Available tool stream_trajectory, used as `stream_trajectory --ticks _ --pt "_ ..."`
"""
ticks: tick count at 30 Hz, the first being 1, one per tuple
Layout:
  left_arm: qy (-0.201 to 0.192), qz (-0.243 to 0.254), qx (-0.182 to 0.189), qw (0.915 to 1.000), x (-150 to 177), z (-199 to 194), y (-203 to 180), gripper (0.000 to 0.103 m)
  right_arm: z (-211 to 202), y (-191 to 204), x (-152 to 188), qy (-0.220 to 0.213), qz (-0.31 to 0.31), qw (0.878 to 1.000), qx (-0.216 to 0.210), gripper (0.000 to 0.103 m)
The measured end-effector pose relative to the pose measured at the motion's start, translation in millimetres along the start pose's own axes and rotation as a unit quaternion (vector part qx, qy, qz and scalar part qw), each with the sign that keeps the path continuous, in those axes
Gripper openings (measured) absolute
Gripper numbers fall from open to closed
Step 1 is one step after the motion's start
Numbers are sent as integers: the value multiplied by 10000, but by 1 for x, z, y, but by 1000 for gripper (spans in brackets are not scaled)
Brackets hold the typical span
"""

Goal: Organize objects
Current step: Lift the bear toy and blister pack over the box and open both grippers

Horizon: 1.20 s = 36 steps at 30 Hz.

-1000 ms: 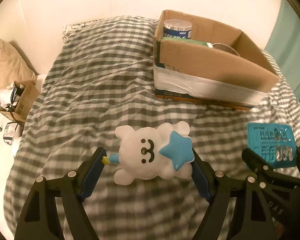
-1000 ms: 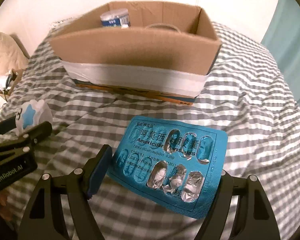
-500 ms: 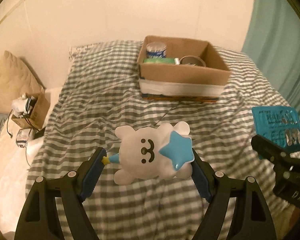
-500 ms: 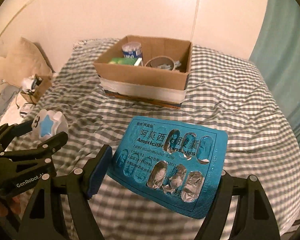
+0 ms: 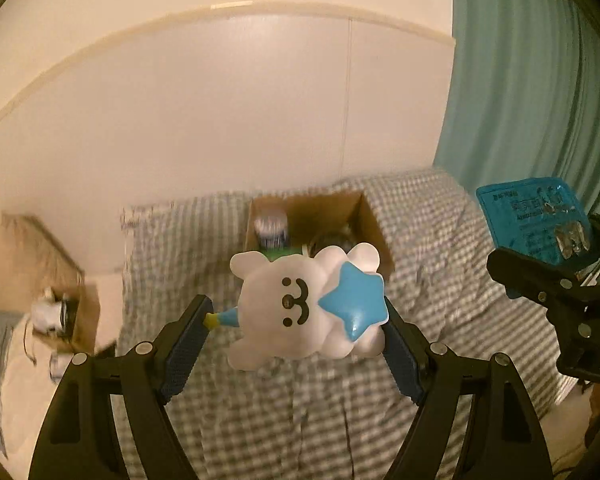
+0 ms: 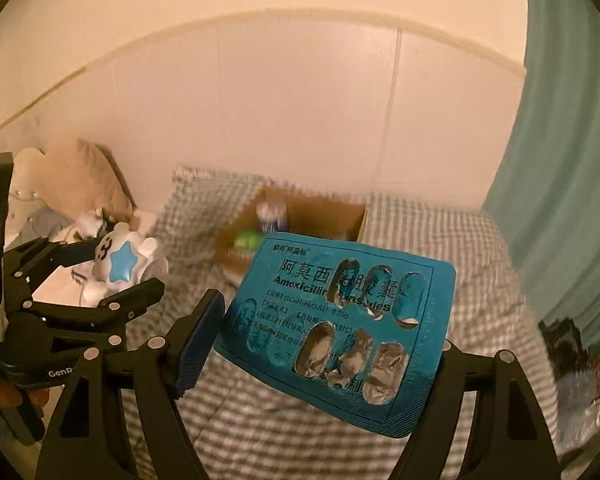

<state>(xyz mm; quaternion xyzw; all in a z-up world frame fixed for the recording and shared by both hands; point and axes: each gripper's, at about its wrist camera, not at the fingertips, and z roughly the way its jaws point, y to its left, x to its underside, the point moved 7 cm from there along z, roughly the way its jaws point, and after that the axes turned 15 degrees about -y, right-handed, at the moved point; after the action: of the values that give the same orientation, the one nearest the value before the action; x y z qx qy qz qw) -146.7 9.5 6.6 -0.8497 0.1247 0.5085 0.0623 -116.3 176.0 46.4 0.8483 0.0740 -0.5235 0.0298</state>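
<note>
My left gripper (image 5: pixel 296 320) is shut on a white bear toy (image 5: pixel 296 304) with a blue star, held high above the bed. The toy also shows in the right wrist view (image 6: pixel 120 264). My right gripper (image 6: pixel 328 328) is shut on a blue blister pack of capsules (image 6: pixel 340 320), also raised; the pack shows at the right of the left wrist view (image 5: pixel 536 216). The open cardboard box (image 5: pixel 364 216) sits far off on the checked bed, with a can (image 5: pixel 272 226) and a green item inside.
The grey checked bed (image 5: pixel 260 412) fills the lower view. A white wall stands behind it. A teal curtain (image 5: pixel 532 80) hangs at the right. A tan pillow (image 6: pixel 88 176) and a small box of clutter (image 5: pixel 60 312) lie at the left.
Both grippers have risen and pulled back from the box with their objects. The box now looks small and far, and the wall fills the view.
</note>
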Motion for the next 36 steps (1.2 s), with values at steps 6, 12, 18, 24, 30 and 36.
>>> stream_trajectory --ticks 6,12,18,24,30,36 --pt "-129 103 -68 9998 -47 42 11 82 32 -15 -60 -74 -60 9999 -35 77" --pt "-74 377 -238 9990 -64 107 24 82 93 -27 -95 27 -219 9997 116 77" --pt "57 712 -190 9973 -57 171 25 82 162 -42 -105 93 -130 9997 190 77" --pt "207 551 65 9982 -27 231 24 82 235 -55 -79 370 128 9991 170 77" --pt "600 676 68 9959 10 280 24 82 291 -54 -42 712 137 9973 110 77" --pt "790 724 101 9942 32 297 25 82 328 -60 -5 1038 253 9943 59 77"
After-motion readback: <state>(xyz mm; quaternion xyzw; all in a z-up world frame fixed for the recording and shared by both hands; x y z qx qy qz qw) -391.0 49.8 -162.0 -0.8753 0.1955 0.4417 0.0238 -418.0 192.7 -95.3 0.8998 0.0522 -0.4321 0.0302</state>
